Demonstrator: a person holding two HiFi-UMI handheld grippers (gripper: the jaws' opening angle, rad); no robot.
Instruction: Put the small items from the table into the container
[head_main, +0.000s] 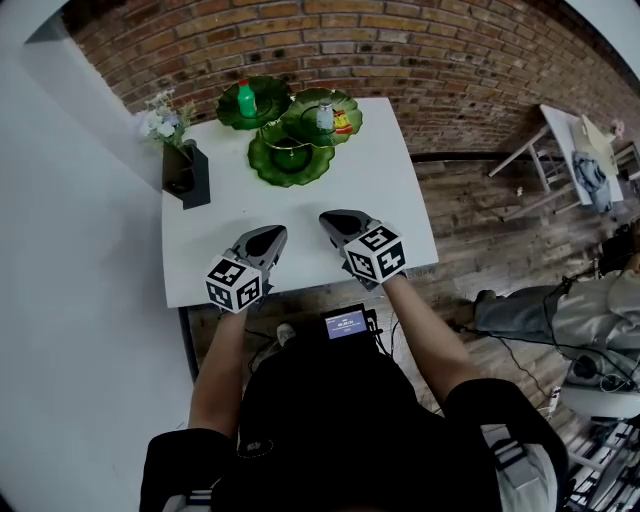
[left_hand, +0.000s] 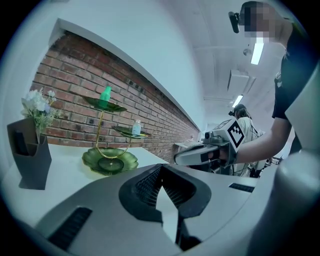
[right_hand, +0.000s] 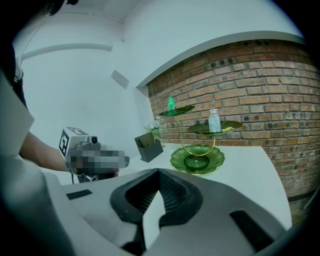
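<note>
White table (head_main: 385, 195) against a brick wall (head_main: 400, 50). Far centre: green three-dish stand (head_main: 290, 160). A green bottle (head_main: 245, 99) stands upright on its top dish, and a clear bottle (head_main: 325, 117) stands upright on the middle dish to the right. Far left: black holder (head_main: 188, 175) with flowers (head_main: 163, 118). Near edge: left gripper (head_main: 273, 233) and right gripper (head_main: 329, 218) side by side over the table, well apart from the stand. Each has its jaws pressed together with nothing between them.
</note>
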